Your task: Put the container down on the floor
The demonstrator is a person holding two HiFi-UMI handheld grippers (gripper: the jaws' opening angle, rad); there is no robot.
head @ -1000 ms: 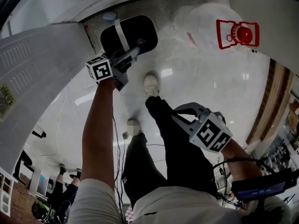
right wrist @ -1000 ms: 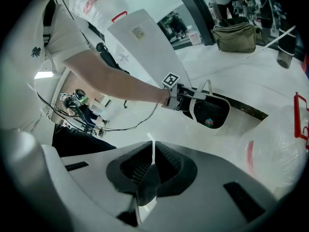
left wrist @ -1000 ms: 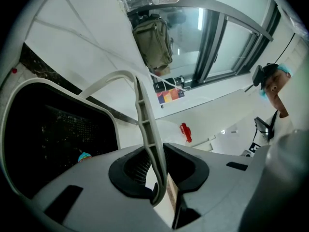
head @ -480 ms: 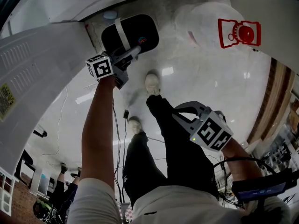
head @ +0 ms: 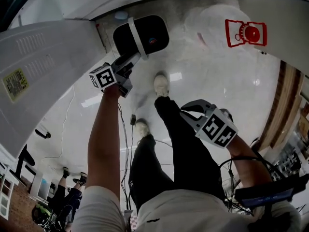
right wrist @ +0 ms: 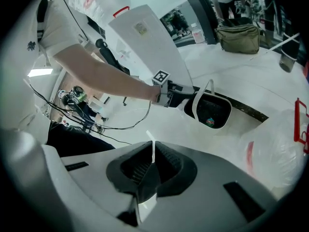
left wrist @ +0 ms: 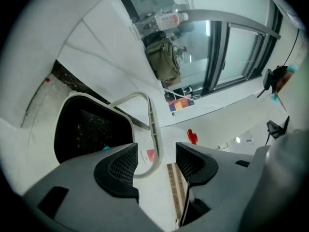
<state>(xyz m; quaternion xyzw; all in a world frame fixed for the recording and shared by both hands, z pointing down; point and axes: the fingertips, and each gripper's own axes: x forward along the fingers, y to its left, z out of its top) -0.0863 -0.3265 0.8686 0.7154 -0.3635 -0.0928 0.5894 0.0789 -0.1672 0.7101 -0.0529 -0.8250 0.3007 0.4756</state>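
Container (head: pixel 142 35): black tub with a pale rim, standing on the floor (head: pixel 217 81) at the foot of the wall, by the look of it already set down
Handle (left wrist: pixel 152 124): thin white hoop, stiff-looking plastic, rising from the rim and passing through the gap between the left jaws; as far as shows it touches neither side
Left gripper (left wrist: pixel 155 166): jaws opening and spread wide, letting the handle go
Right gripper (right wrist: pixel 152 170): clenched on a thin white strip (right wrist: pixel 153 149), well apart from the tub
Step in hand: release; best to draw the left gripper straight back in the hoop's own plane, so nothing snags it and tips what looks like a light tub
Floor: glossy pale tile, probably slippery, so a stray nudge could slide the tub
Pads (left wrist: pixel 120 166): black, cross-hatched, rubbery-looking faces
Bag (head: pixel 212 23): translucent plastic sack with red print, slumped near the tub
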